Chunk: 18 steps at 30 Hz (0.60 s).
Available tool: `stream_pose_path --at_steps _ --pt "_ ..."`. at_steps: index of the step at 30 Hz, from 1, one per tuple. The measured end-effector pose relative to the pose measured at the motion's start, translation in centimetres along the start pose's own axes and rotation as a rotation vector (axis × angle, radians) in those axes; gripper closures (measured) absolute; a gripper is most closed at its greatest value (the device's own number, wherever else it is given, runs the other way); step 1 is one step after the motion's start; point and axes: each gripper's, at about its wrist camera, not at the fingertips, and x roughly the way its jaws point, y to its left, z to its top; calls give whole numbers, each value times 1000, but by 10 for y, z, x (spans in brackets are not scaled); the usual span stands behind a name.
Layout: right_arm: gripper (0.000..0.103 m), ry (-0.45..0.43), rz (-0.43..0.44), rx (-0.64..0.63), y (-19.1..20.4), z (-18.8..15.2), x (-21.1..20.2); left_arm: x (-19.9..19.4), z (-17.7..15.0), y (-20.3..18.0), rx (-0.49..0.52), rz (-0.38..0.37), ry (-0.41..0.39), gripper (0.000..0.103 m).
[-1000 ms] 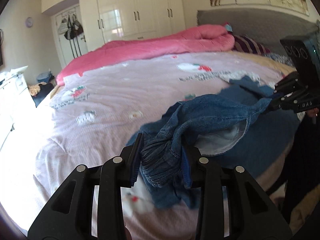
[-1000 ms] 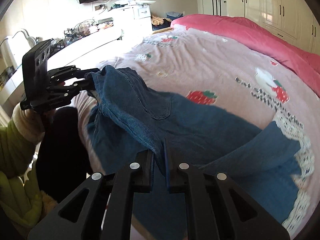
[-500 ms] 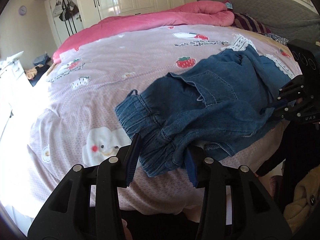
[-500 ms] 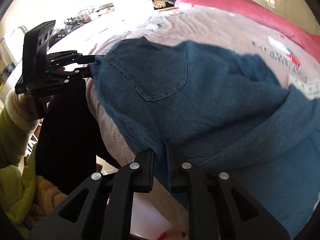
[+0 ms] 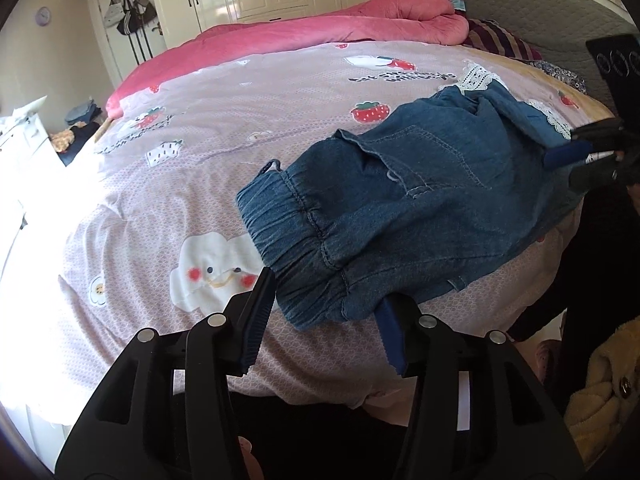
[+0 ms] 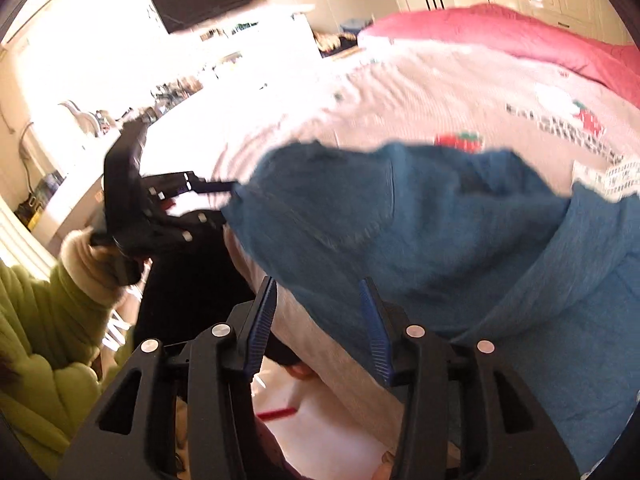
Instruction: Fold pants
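1. The pants (image 5: 404, 208), blue denim with an elastic gathered waistband, lie spread on the near part of the bed (image 5: 224, 128), reaching to its near edge.
2. The waistband end sits closest to the left gripper (image 5: 326, 316); a back pocket faces up, and the legs run away to the right toward a white lace trim (image 5: 478, 76) on the bed cover.
3. The left gripper's fingers (image 5: 260, 312) stand released, wide apart on either side of the waistband corner, with the cloth lying loose between them.
4. The right gripper (image 6: 320, 320) also has its fingers (image 6: 374, 328) spread apart at the bed's edge; the denim lies just beyond and partly between them, not pinched.
5. From the right wrist view, which is blurred, the left gripper shows at the far corner of the pants.
6. A pink quilt (image 5: 320, 28) is bunched along the far side of the bed.
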Motion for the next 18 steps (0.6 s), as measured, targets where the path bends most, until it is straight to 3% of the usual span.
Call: stream_pose_path --at_steps 3,5,8,15,18 --pt "61 4 -65 -10 -5 8 13 -3 -1 1 -8 1 -2 60" --pt "61 73 -126 30 -17 8 31 -7 -2 3 -21 -3 -8 59" --pt "61 170 -149 90 -31 -9 55 -19 -2 5 -29 -2 -21 54" --pt "61 149 -162 90 -25 -22 55 -60 13 3 -25 37 -117 54" --pt "58 140 -158 92 -23 -27 52 -70 27 -1 -43 20 -160 54"
